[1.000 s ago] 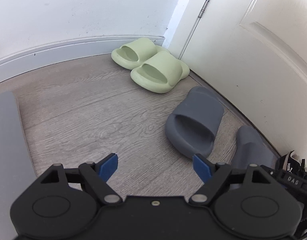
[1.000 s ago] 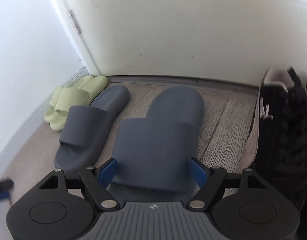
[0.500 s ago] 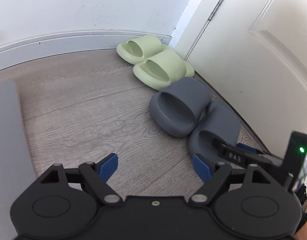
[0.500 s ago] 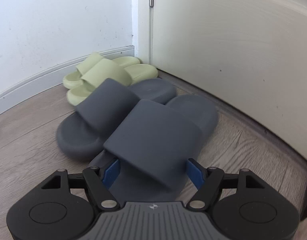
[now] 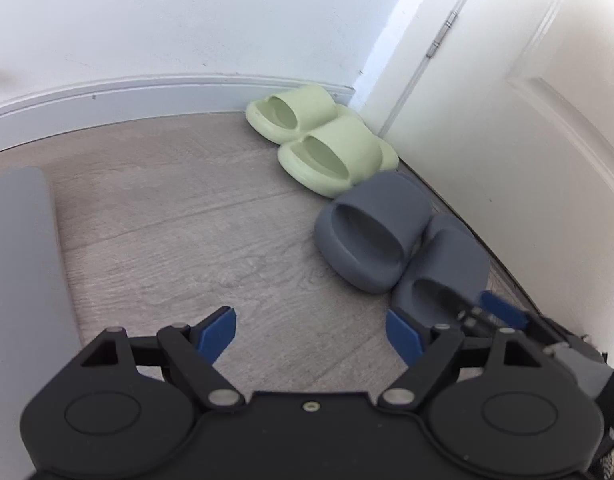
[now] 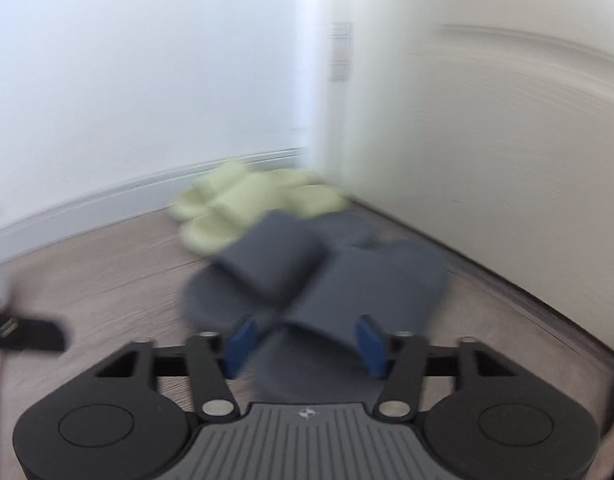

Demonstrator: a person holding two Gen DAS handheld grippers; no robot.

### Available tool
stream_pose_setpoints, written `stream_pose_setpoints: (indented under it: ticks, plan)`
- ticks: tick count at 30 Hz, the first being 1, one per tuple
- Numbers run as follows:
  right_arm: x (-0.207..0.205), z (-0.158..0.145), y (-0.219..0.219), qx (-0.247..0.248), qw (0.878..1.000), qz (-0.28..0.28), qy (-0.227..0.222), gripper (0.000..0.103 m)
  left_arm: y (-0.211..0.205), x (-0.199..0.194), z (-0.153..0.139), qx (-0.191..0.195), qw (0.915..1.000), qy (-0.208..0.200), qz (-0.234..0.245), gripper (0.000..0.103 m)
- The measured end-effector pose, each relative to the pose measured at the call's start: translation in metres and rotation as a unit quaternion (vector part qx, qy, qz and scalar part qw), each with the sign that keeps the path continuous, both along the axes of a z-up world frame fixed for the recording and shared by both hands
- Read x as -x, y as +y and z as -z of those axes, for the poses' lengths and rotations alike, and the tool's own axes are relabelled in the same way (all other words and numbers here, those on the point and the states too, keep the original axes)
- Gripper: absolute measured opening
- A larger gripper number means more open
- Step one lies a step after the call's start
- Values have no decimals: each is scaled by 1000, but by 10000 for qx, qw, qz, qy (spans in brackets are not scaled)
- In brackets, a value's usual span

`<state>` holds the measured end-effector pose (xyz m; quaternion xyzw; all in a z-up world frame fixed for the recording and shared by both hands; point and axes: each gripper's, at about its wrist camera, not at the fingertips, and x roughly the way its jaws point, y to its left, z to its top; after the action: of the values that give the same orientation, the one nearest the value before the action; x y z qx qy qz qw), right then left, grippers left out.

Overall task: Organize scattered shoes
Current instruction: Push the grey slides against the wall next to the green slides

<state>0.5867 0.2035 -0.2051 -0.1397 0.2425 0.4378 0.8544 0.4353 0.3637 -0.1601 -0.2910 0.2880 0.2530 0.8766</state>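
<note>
The left gripper [image 5: 311, 334] hangs above bare wood floor [image 5: 179, 240], jaws spread wide, holding nothing. The right gripper [image 6: 305, 340] straddles the heel of the near grey slide [image 6: 367, 292]; the blur hides whether its jaws grip it. The far grey slide [image 5: 371, 228] lies just beside its mate, next to the green slides [image 5: 323, 140] in the corner by the door [image 5: 507, 100]. No legible writing.

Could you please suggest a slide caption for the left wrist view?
Open left gripper hovers over wood-look floor; green slides and grey slides are lined up beside the door.
</note>
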Motion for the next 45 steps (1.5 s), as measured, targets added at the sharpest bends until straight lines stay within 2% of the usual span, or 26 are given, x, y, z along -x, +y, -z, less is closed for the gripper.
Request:
stream_pose_setpoints:
  ticks: [1, 3, 5, 9, 10, 13, 14, 16, 18, 19, 21, 23, 25, 28, 30, 32, 34, 38, 42, 45]
  plan:
    - [0, 2, 10, 9, 9996, -232, 143, 6, 2, 2, -1, -16, 10000, -7, -74, 83]
    - [-3, 7, 30, -1, 9970, -592, 490, 6, 7, 5, 0, 4, 9998, 12, -210, 83]
    - [-6, 14, 45, 68, 9959, -687, 592, 6, 12, 7, 2, 118, 9995, -4, -285, 83]
    - [-17, 27, 75, 307, 9962, -498, 652, 6, 20, 11, 5, 311, 9986, -62, -415, 83]
    - [-19, 28, 79, 313, 9966, -391, 655, 0, 21, 11, 5, 326, 9986, -60, -423, 83]
    - [-35, 25, 86, 66, 9933, -4, 1154, 0, 21, 10, 7, 407, 9984, -73, -395, 83]
    - [-36, 25, 87, 48, 9928, 35, 1196, 0, 21, 10, 7, 422, 9984, -70, -378, 83]
    - [-37, 27, 91, 116, 9948, 38, 1006, 0, 19, 8, 8, 366, 9988, -28, -326, 83]
    - [-40, 28, 94, 277, 9969, 330, 655, 0, 18, 7, 7, 289, 9992, -4, -294, 83]
    - [-45, 27, 93, 237, 9962, 403, 736, 0, 18, 7, 7, 245, 9993, 6, -277, 83]
    - [-55, 24, 87, 68, 9938, 480, 1005, 2, 18, 7, 7, 238, 9994, 5, -234, 83]
    - [-53, 15, 71, -175, 9928, 508, 1066, 7, 19, 7, 8, 246, 9994, 18, -226, 83]
    - [-43, -1, 30, -786, 9875, 676, 1186, 23, 21, 8, 8, 294, 9992, 1, -258, 83]
    - [-35, -9, -23, -1336, 9732, 1202, 1437, 24, 23, 10, 9, 396, 9987, -54, -307, 83]
    - [-31, -4, -51, -1076, 9723, 1459, 1475, 25, 23, 11, 8, 416, 9986, -86, -304, 83]
    - [-27, 5, -69, -752, 9735, 1552, 1502, 25, 22, 10, 7, 400, 9988, -95, -275, 83]
    - [-26, 14, -77, -640, 9721, 1546, 1646, 25, 20, 8, 7, 406, 9989, -89, -208, 83]
    - [-29, 28, -68, -410, 9718, 1482, 1789, 25, 11, 3, 6, 254, 9997, 8, -6, 83]
    - [-46, 30, -53, -565, 9597, 1658, 2198, 25, 3, -1, 4, -5, 9999, 123, 120, 83]
    - [-53, 29, -50, -480, 9542, 1839, 2312, 24, 2, -3, 6, 145, 9997, 82, 156, 83]
